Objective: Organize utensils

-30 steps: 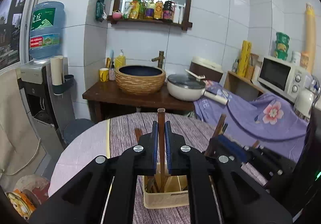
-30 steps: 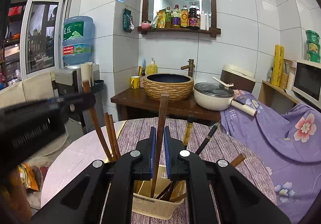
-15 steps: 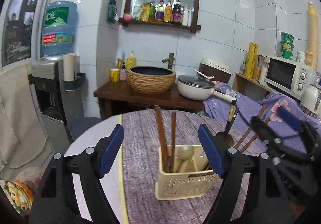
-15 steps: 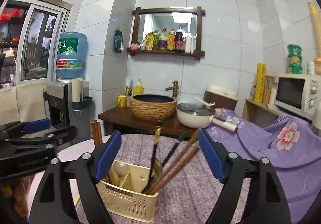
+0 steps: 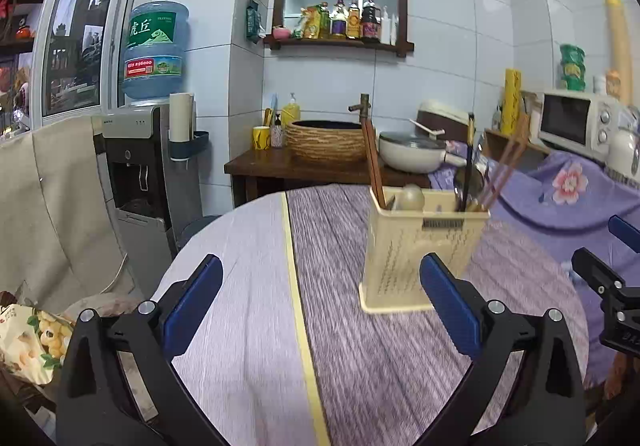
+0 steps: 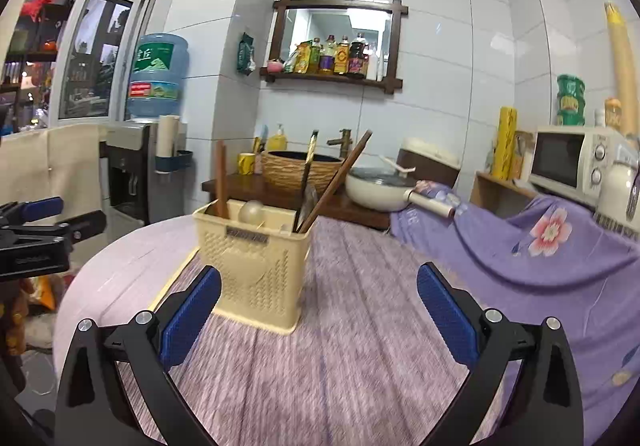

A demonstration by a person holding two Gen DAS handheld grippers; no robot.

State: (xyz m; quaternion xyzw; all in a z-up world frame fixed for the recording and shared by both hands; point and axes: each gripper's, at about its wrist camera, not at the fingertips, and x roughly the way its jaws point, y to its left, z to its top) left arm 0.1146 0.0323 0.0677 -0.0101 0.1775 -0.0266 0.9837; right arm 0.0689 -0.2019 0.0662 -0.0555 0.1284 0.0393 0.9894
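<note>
A cream plastic utensil basket (image 5: 416, 250) stands upright on the round table (image 5: 248, 286). It holds brown chopsticks (image 5: 374, 166), a pale spoon (image 5: 412, 198), a dark utensil (image 5: 466, 166) and more chopsticks (image 5: 504, 170). My left gripper (image 5: 320, 306) is open and empty, low and in front of the basket. The basket also shows in the right wrist view (image 6: 252, 262), with chopsticks (image 6: 336, 182) leaning in it. My right gripper (image 6: 318, 314) is open and empty, just in front of the basket. The left gripper shows at that view's left edge (image 6: 40, 230).
A purple striped cloth (image 5: 400, 346) covers most of the table. Behind stand a water dispenser (image 5: 148, 150), a wooden stand with a woven basin (image 5: 326, 142) and a pan (image 5: 412, 156). A microwave (image 6: 576, 162) sits at the right above a purple flowered cover (image 6: 540, 246).
Both grippers were shut on chopsticks over the basket. They opened, left the chopsticks in the basket, and have pulled back and down from it.
</note>
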